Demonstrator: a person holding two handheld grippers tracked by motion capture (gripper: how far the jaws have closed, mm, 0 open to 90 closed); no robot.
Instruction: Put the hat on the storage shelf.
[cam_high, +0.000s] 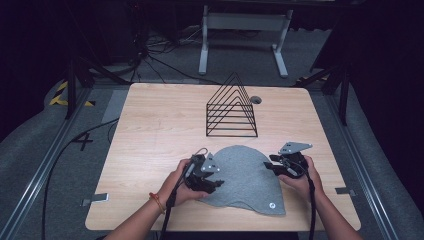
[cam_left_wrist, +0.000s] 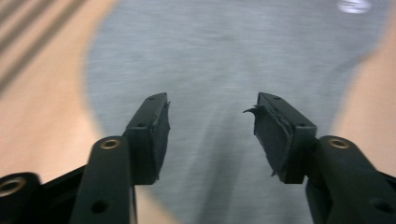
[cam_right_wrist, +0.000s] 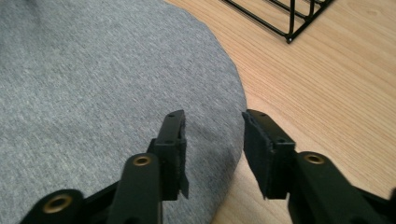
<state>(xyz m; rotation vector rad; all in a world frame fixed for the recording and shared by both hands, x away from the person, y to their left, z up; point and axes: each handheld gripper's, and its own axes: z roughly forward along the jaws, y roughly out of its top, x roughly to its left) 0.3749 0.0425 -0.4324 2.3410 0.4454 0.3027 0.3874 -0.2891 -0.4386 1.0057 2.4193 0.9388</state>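
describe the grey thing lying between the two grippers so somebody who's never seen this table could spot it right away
On the wooden table, look at the near half, in front of the black wire rack. The grey cloth hat lies flat there, dome-shaped, with a small white tag near its near right corner. It is the table's one soft, fabric thing.

Blur, cropped edges and covered cloth

The left gripper view is smeared by motion: the grey cloth (cam_left_wrist: 219, 60) shows no weave, and the pale mark (cam_left_wrist: 353, 5) at the top edge is cut off and unreadable. In the right gripper view the wire rack (cam_right_wrist: 289, 16) is cropped by the top edge, leaving just its lower bars. In the high view the left gripper (cam_high: 216, 183) covers the cloth's near-left edge, and its small white tag (cam_high: 272, 204) is too small to read.
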